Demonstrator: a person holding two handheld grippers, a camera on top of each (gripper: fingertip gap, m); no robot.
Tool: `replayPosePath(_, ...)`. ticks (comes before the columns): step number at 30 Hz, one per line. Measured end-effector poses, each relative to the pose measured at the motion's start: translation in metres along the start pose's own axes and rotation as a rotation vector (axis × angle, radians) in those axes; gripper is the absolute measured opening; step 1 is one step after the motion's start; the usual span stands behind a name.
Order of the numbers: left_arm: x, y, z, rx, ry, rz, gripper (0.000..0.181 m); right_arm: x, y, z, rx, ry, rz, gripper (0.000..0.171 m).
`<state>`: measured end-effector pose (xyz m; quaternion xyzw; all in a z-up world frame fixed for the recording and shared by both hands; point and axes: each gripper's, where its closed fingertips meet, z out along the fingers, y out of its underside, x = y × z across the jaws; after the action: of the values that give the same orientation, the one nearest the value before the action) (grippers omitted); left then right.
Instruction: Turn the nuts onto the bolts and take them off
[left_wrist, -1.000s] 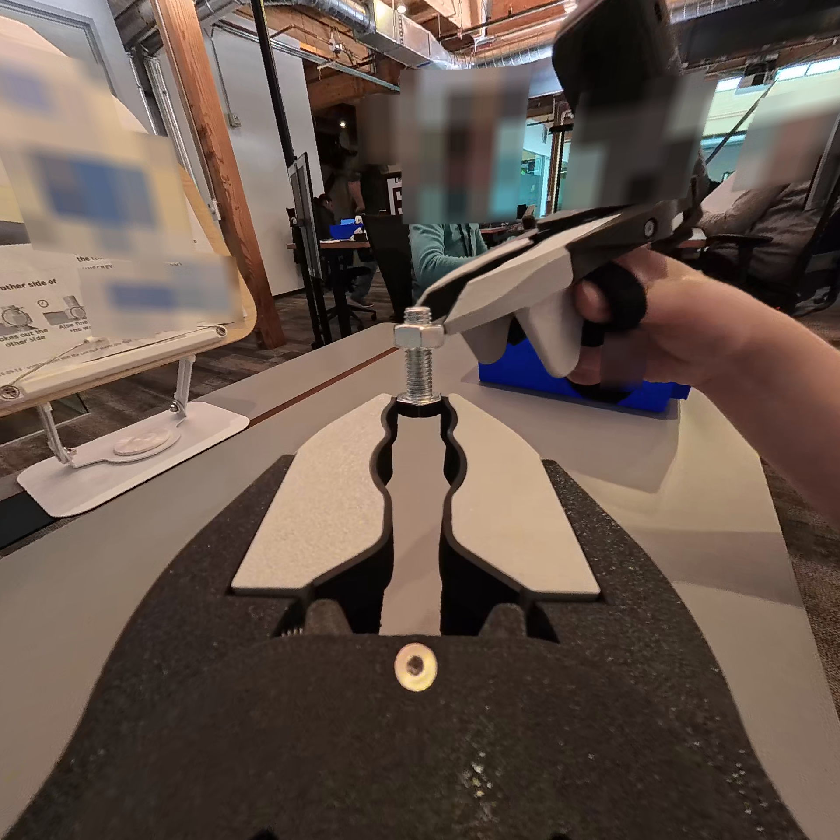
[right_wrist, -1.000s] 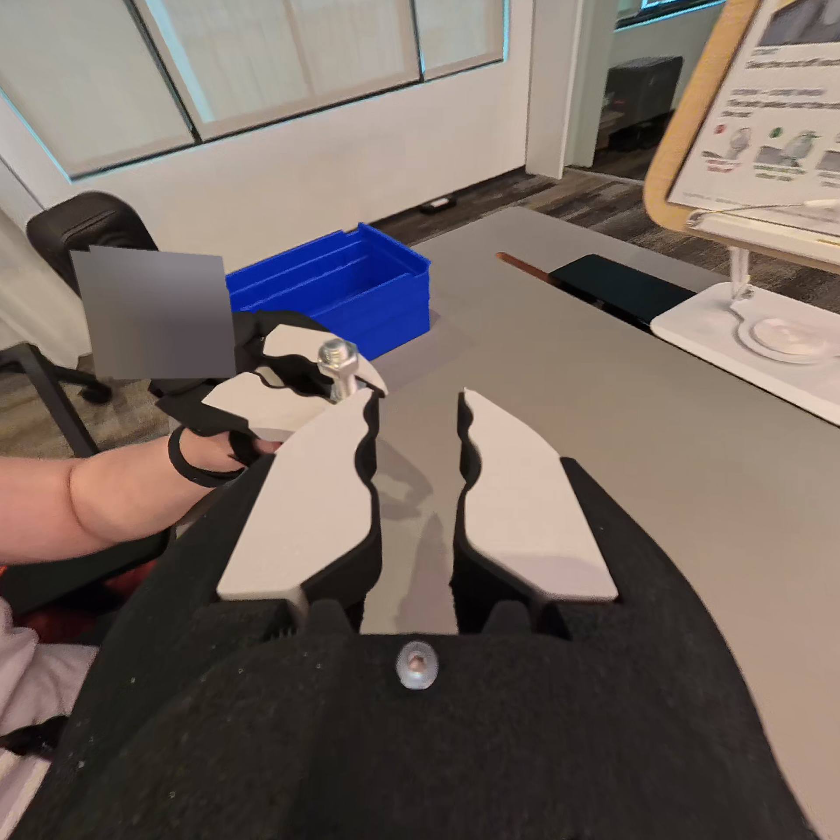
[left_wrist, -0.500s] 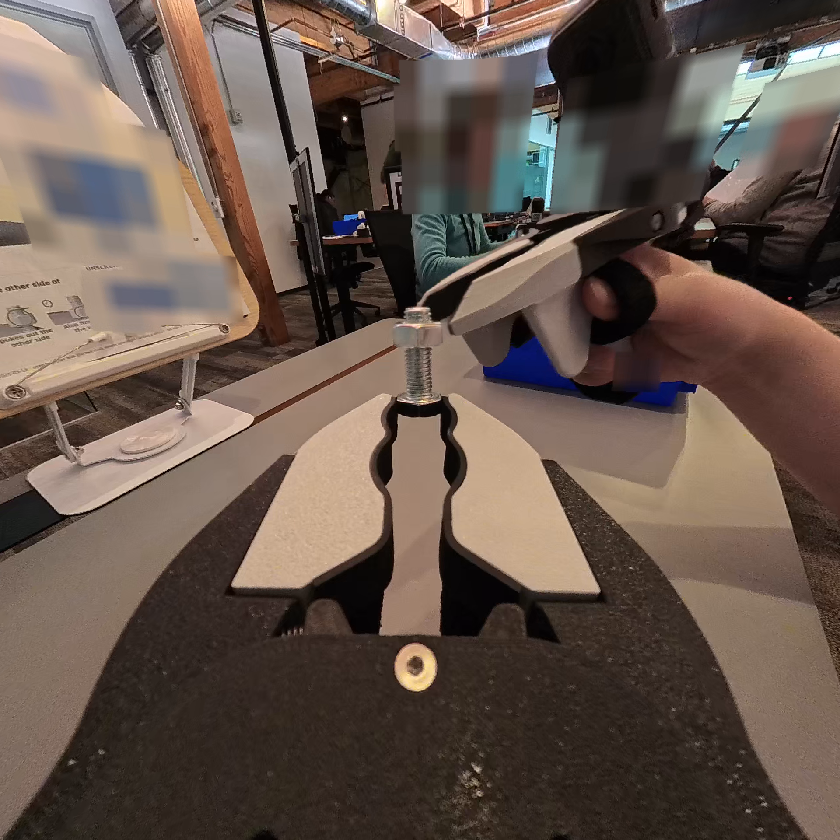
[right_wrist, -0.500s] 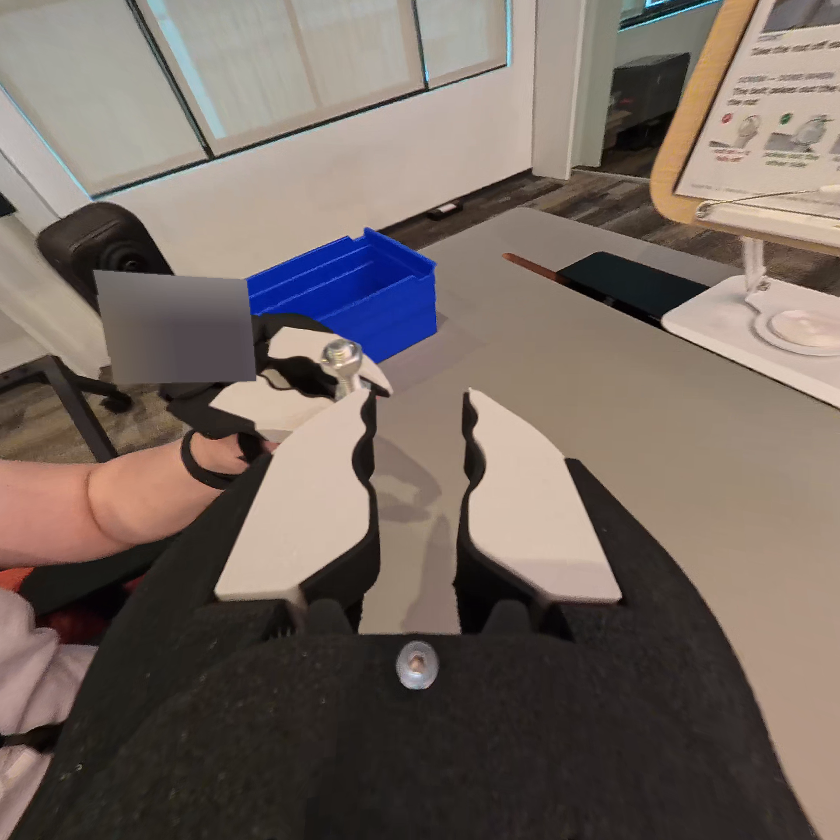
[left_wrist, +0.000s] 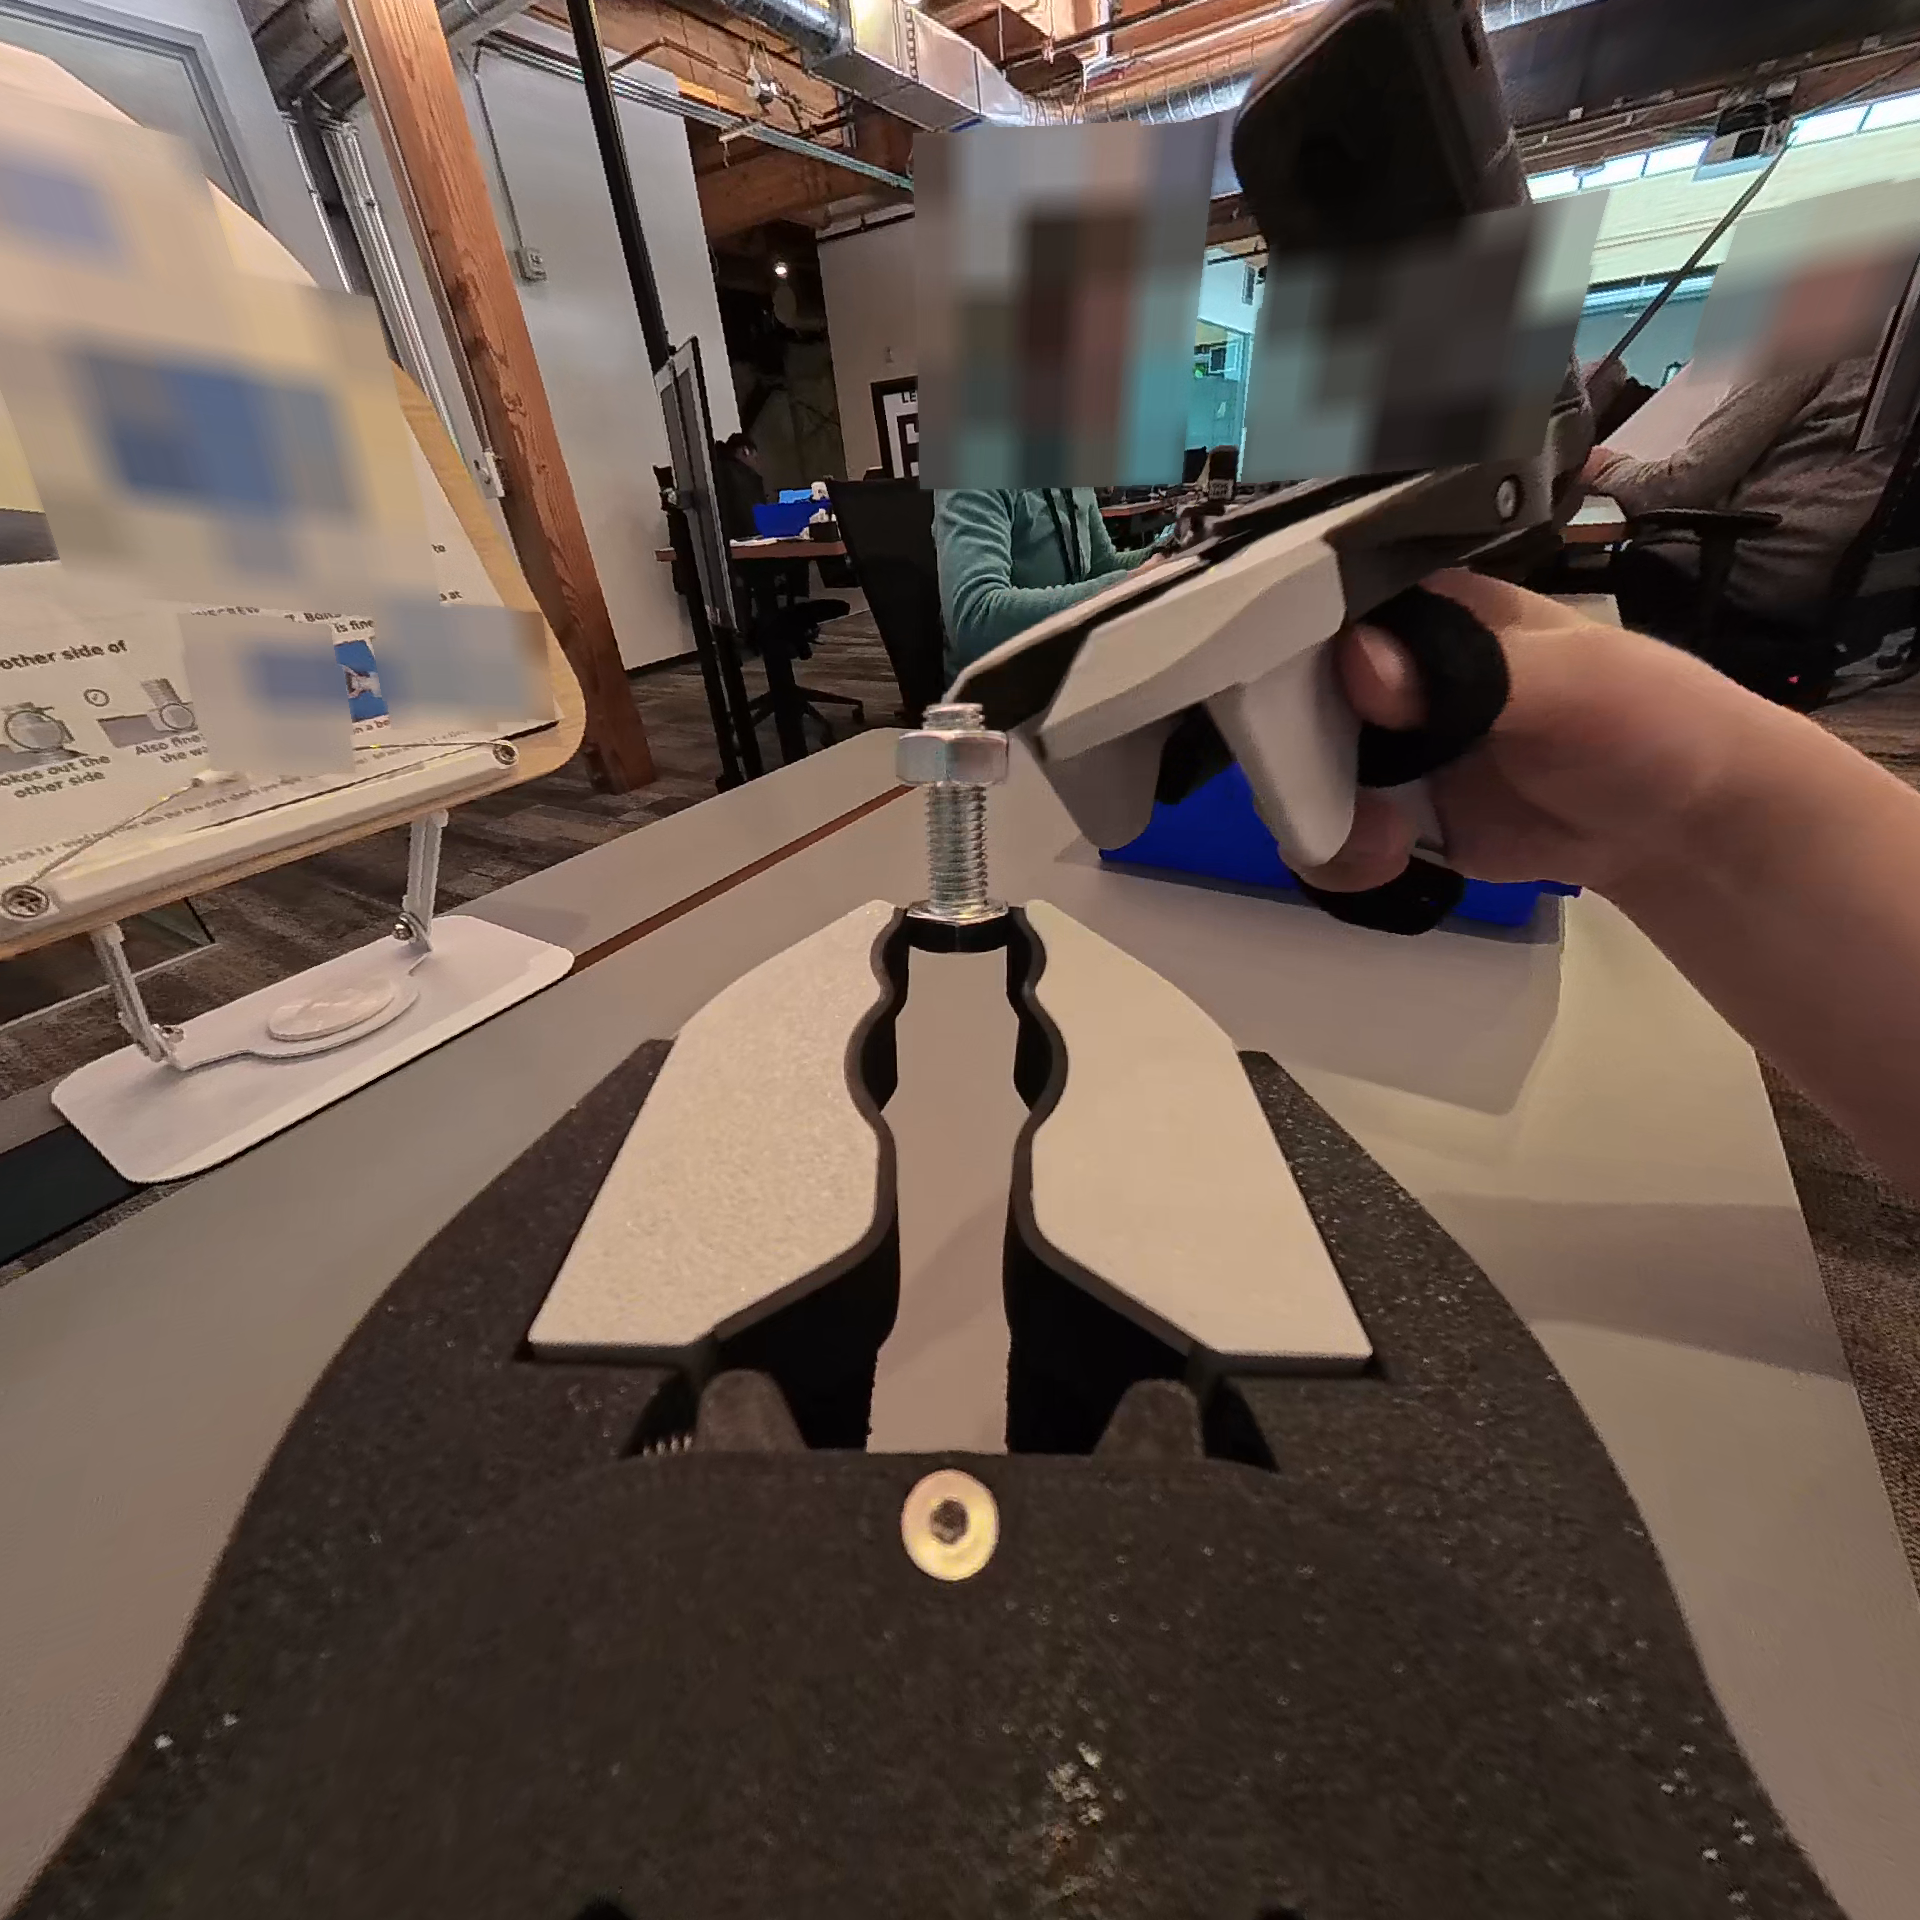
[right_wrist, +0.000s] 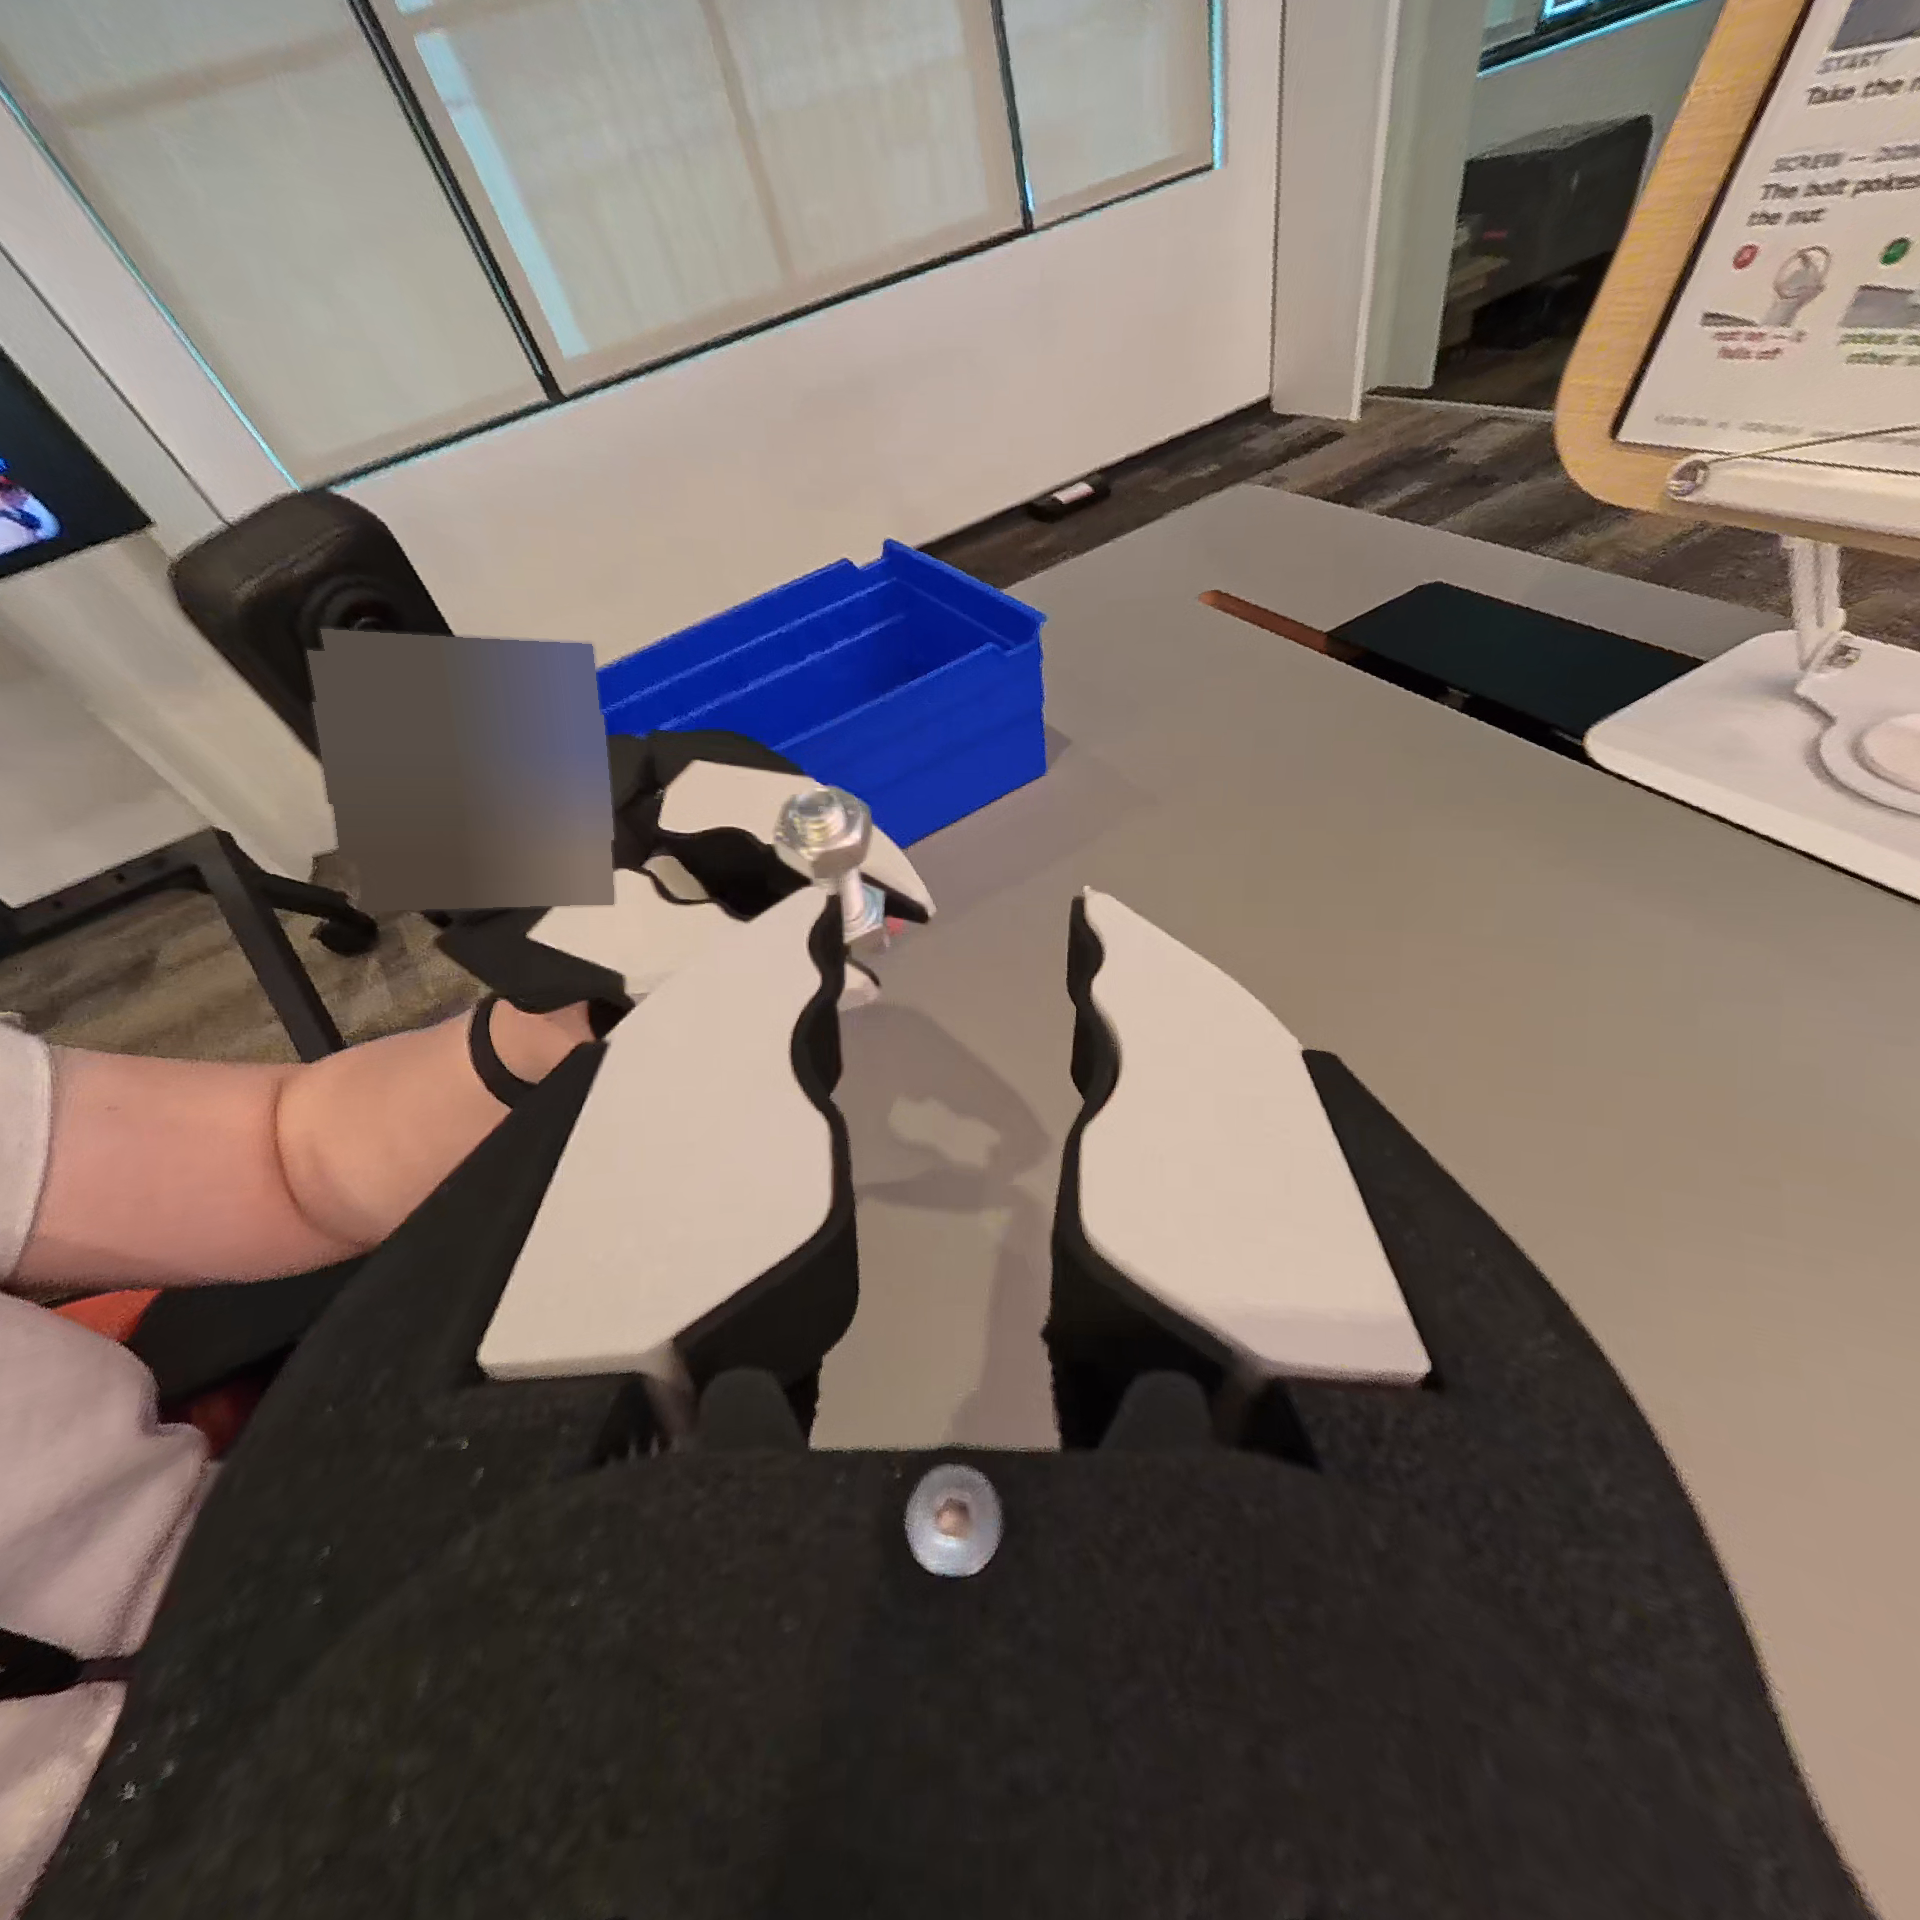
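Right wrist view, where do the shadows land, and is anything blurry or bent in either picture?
Right wrist view: soft shadows fall on the grey table below the open right gripper; bolt and nut sharp, sign stand soft at the edge. Left wrist view: left gripper and bolt crisp, wooden post leans from wide-angle distortion, the mosaic patches were added afterwards.

A silvery nut (left_wrist: 952, 755) and bolt (left_wrist: 957, 854) at frame centre, a bright blue bin (right_wrist: 883, 694) above centre, a plain grey table (right_wrist: 1455, 987), and white-faced, black-edged gripper fingers (left_wrist: 748, 1132).
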<state>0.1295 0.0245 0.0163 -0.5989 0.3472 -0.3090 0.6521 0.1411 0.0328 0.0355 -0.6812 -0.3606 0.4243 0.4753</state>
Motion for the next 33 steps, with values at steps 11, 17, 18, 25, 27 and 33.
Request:
replayPosePath(11, 0.001, 0.0, 0.0, -0.001, 0.001, 0.004, 0.018, -0.007, 0.003, 0.015, -0.048, -0.021, -0.028, 0.043)
replayPosePath(17, 0.0, 0.002, 0.001, -0.009, 0.002, 0.002, 0.018, -0.008, -0.005, 0.003, 0.03, -0.073, 0.038, 0.038)
replayPosePath(18, 0.001, 0.003, 0.002, -0.015, 0.0, 0.01, 0.018, -0.011, -0.005, 0.006, 0.022, -0.076, 0.028, 0.039)
replayPosePath(25, 0.001, 0.009, 0.004, -0.036, 0.0, 0.013, 0.018, -0.003, 0.007, 0.018, -0.045, -0.046, 0.017, 0.043)
replayPosePath(27, -0.001, 0.008, 0.003, -0.032, -0.003, 0.005, 0.018, 0.003, 0.008, 0.01, -0.025, -0.049, 0.052, 0.043)
replayPosePath(33, 0.002, 0.009, 0.005, -0.038, 0.005, 0.013, 0.018, -0.008, 0.001, 0.007, 0.018, -0.101, 0.061, 0.04)
